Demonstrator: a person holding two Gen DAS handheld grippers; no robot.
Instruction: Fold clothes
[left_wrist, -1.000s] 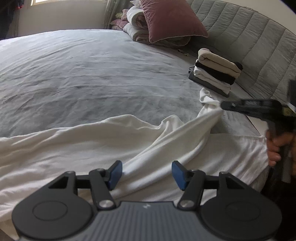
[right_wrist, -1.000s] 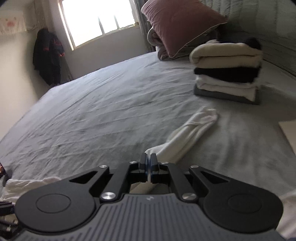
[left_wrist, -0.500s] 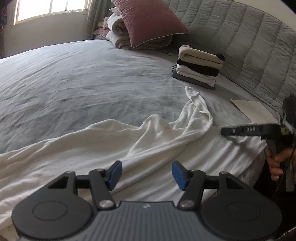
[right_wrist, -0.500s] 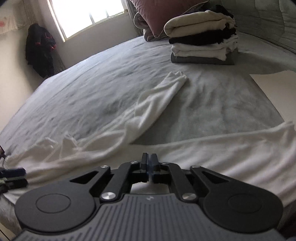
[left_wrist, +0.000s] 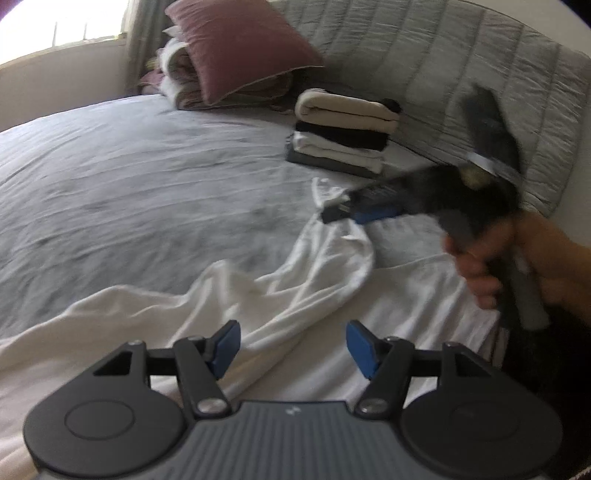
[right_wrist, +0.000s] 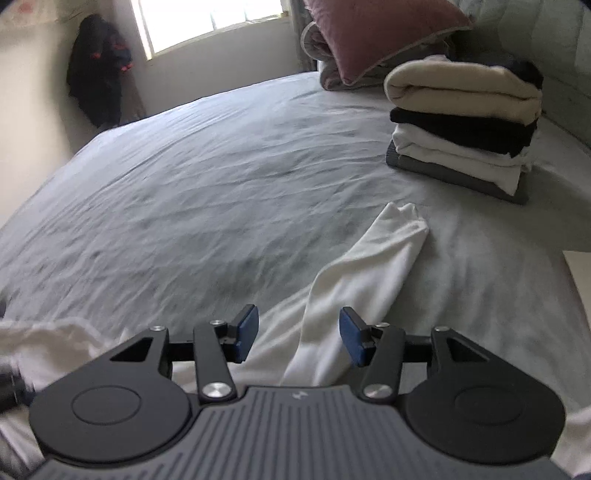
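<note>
Near the stack of folded cream, black and white clothes, a long-sleeved white cotton shirt lies rumpled, unfolded; left tool and right tool gape wide, empty.

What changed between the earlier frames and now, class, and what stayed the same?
The right gripper opened, letting go of the white shirt's sleeve, which now lies on the bed. The left gripper stayed open over the shirt; the folded stack is unmoved.

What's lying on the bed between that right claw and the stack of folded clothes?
In the right wrist view, only the white garment's sleeve and bare grey sheet separate the right claw from the folded stack.
</note>
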